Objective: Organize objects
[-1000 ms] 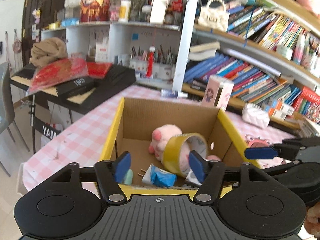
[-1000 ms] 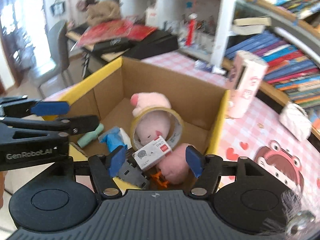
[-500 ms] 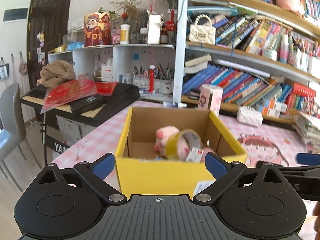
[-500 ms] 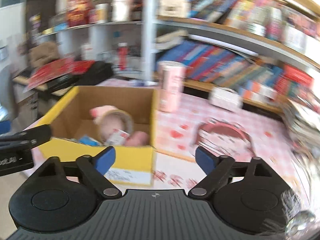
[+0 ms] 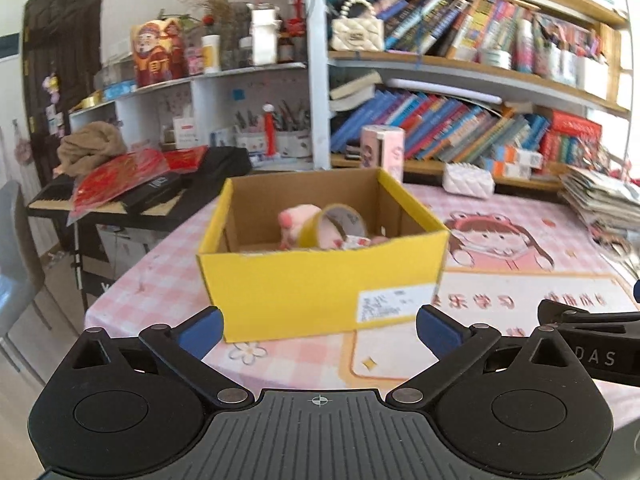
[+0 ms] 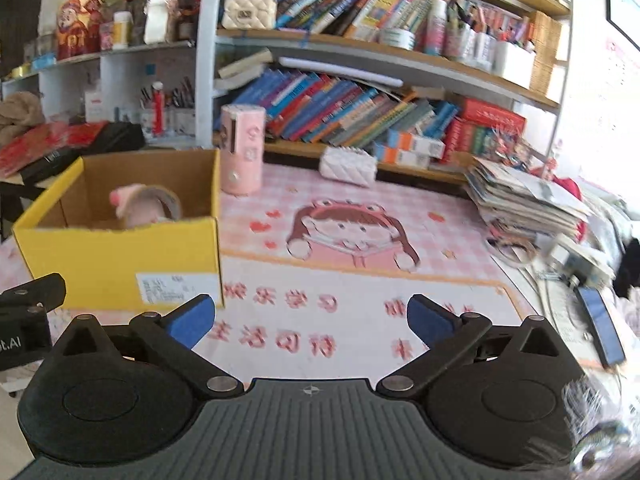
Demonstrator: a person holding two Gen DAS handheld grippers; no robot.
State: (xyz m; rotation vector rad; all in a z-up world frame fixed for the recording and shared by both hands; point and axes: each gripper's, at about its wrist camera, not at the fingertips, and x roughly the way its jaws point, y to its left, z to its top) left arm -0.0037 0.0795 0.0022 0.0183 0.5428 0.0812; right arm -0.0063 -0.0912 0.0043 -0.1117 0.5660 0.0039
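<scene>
A yellow cardboard box stands on the pink checked table, at the left in the right wrist view. Inside it lie a pink plush toy and a roll of tan tape, with small items mostly hidden behind the front wall. The left gripper hovers just short of the box's front wall. Its jaws are opening wide with nothing between them. To the right of the box, the right gripper hangs over the printed mat, its jaws also opening and empty.
A pink cylinder box and a white quilted pouch sit behind the mat. A stack of papers and a phone lie at the right. A keyboard and a grey chair stand left of the table.
Both grippers have drawn back from above the box's inside to in front of it, and their jaws have spread wide. The right gripper has swung rightward over the mat.
</scene>
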